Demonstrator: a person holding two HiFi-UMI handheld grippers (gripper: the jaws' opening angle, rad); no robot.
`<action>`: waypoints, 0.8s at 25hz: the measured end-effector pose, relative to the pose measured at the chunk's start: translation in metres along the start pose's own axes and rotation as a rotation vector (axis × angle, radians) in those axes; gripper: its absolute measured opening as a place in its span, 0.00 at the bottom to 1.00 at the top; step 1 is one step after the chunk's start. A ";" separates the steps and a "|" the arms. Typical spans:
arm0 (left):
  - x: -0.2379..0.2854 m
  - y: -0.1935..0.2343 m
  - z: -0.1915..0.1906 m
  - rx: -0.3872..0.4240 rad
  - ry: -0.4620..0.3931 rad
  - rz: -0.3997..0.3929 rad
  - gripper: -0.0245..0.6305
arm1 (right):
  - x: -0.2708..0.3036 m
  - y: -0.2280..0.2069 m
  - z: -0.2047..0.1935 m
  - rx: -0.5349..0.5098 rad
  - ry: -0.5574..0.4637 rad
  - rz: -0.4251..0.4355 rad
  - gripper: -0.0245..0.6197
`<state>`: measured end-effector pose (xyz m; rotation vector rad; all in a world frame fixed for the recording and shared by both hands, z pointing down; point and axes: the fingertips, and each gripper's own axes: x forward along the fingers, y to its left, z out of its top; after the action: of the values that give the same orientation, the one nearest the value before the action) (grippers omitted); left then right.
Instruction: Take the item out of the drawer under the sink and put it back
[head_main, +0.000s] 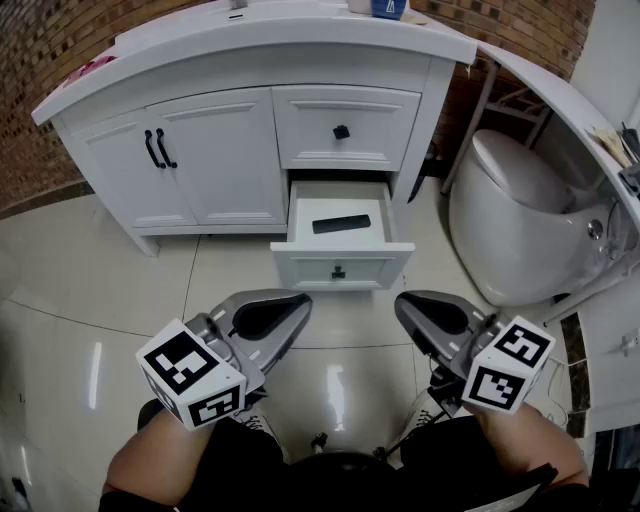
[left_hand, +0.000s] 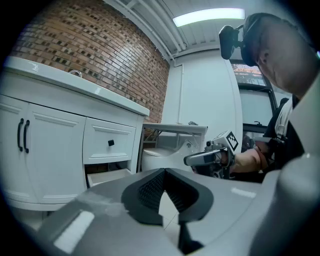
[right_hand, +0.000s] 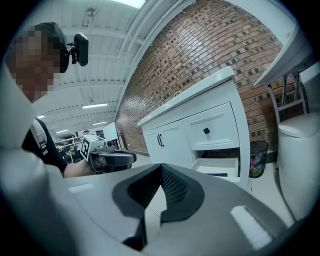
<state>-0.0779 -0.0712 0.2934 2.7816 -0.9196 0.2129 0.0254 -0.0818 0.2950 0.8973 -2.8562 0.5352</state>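
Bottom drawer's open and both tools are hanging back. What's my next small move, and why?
Probably open the right tool and ease it toward the open drawer. The black item lies flat inside, untouched; that tool and the left tool are shut, empty and short of it.
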 end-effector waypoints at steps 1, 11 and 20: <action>0.000 0.001 0.001 0.001 -0.004 0.004 0.04 | 0.000 -0.001 0.002 0.000 -0.003 -0.002 0.04; 0.006 0.038 0.004 0.028 -0.014 0.118 0.04 | 0.016 -0.023 0.024 -0.026 -0.038 -0.033 0.04; 0.031 0.071 0.003 0.148 0.047 0.139 0.04 | 0.034 -0.062 0.024 -0.024 0.003 -0.067 0.04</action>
<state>-0.0953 -0.1453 0.3073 2.8334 -1.1294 0.3806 0.0326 -0.1560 0.2975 0.9830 -2.8125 0.4942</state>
